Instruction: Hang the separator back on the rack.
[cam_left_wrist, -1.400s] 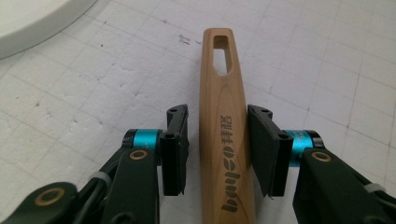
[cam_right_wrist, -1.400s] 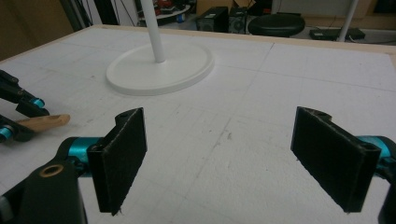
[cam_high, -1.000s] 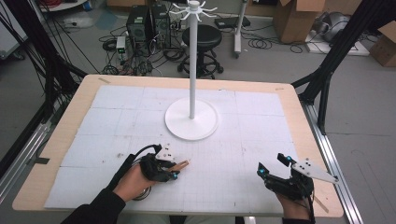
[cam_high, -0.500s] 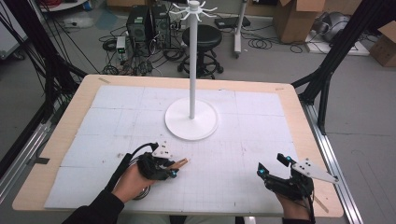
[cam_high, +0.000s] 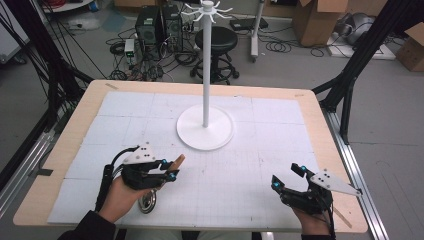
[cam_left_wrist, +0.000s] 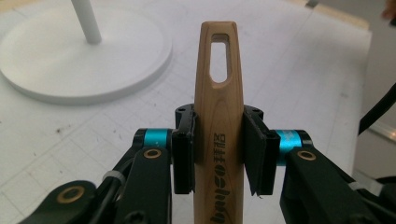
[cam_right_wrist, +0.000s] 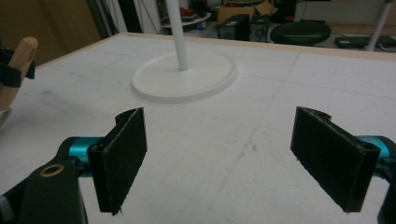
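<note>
The left hand-held gripper (cam_left_wrist: 218, 154) is clamped on a wooden handle (cam_left_wrist: 218, 116) (slotted tip pointing at two o'clock), low over the surface (cam_high: 250, 165). Next, probably hanging it on the white stand (cam_high: 205, 75). The right hand-held gripper (cam_right_wrist: 233, 158) gapes wide, empty.

Lab: floor cables (cam_high: 150, 55), PC towers (cam_high: 159, 22)

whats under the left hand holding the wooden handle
Under the left hand a round shiny metal piece pokes out on the white table mat. The hand covers where it meets the slotted wooden handle, clamped in the left gripper, so whether they join cannot be seen.
</note>
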